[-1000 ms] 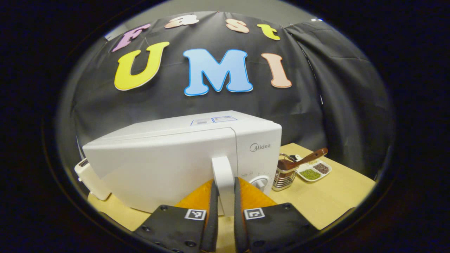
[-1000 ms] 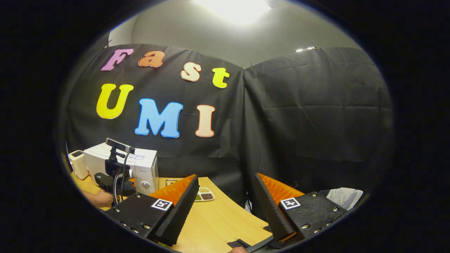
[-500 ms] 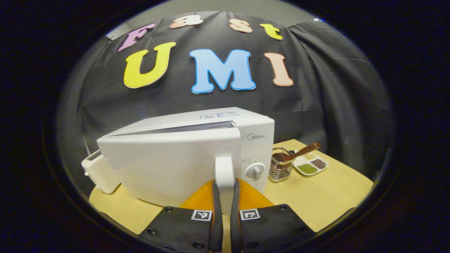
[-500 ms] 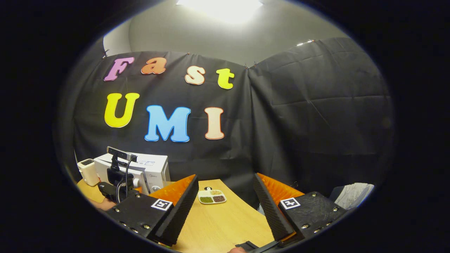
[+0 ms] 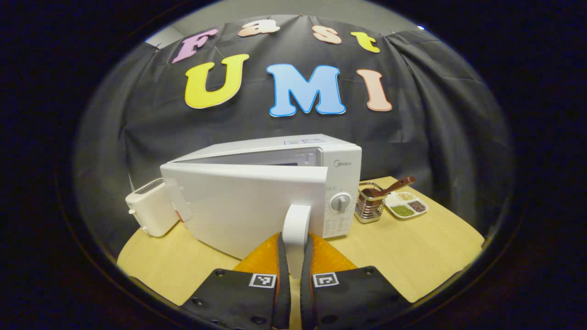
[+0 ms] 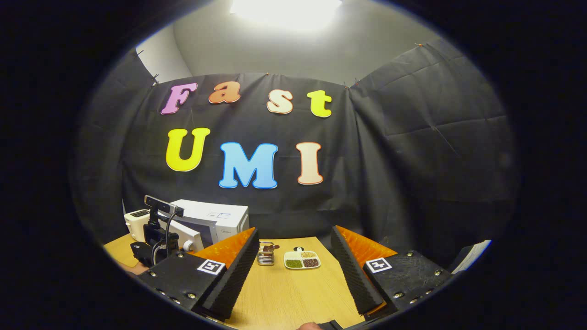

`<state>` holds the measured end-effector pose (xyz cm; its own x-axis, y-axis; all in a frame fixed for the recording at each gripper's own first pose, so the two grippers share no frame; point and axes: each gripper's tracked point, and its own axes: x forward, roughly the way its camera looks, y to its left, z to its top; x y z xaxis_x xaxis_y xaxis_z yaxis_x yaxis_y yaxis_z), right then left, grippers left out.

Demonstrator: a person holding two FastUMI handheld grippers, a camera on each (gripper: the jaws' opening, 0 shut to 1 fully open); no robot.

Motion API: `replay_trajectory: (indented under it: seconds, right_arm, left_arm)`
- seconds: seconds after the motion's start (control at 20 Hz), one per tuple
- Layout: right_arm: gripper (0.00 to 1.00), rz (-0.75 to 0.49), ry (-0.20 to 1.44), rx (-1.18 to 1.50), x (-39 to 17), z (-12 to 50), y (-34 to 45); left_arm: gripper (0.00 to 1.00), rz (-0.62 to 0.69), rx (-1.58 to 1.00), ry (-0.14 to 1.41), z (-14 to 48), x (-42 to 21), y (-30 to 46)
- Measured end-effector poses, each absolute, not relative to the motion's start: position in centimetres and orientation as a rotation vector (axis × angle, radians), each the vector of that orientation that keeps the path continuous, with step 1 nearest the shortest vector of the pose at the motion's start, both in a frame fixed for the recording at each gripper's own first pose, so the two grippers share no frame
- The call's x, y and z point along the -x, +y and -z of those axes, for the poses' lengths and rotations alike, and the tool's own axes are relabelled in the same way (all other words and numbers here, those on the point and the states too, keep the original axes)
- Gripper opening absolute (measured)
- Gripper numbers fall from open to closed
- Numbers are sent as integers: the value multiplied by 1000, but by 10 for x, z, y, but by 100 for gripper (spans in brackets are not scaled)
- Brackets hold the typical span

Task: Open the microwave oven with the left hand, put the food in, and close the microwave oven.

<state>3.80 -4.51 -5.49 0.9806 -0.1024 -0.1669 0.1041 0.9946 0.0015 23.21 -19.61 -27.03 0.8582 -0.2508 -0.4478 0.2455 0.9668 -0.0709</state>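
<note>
White plastic takes up the middle of the left gripper view: the microwave oven stands on the pale wooden tabletop, its door swung partly out toward the camera, so a slice of the dark cavity shows above the door's top edge. The left tongs are pinching the door's upright handle, one finger pressed on each side of it. Left of the oven, just beside the open door's hinge end, sits a cream toaster. Right of the oven's dial stands a wire basket with a brown spoon leaning out of it, and next to that a white divided dish with green and brown grains in its sections.

From the right gripper view the same things lie farther off. The right tongs are spread wide and hold nothing, hanging over the bare tabletop. Between the fingers, the wire basket and the divided dish stand side by side near the far edge. To the left, the microwave oven appears with its door angled out, the toaster beyond it. In front of the oven is the left gripper's body seen from outside: a dark mount with a bar-shaped camera on top, a cable looping down, and a bit of the hand holding it at the lower edge.
</note>
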Motion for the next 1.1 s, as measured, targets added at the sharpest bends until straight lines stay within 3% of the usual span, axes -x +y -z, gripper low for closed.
replay_trajectory:
  seconds: [0.65,1.1]
  right_arm:
    - [96,-182,129,-53,-31,46,-5]
    - [96,-251,119,-18,-36,41,78]
  left_arm:
    - [14,51,1,497,265,-149,-83]
    - [14,76,-2,466,269,-127,-23]
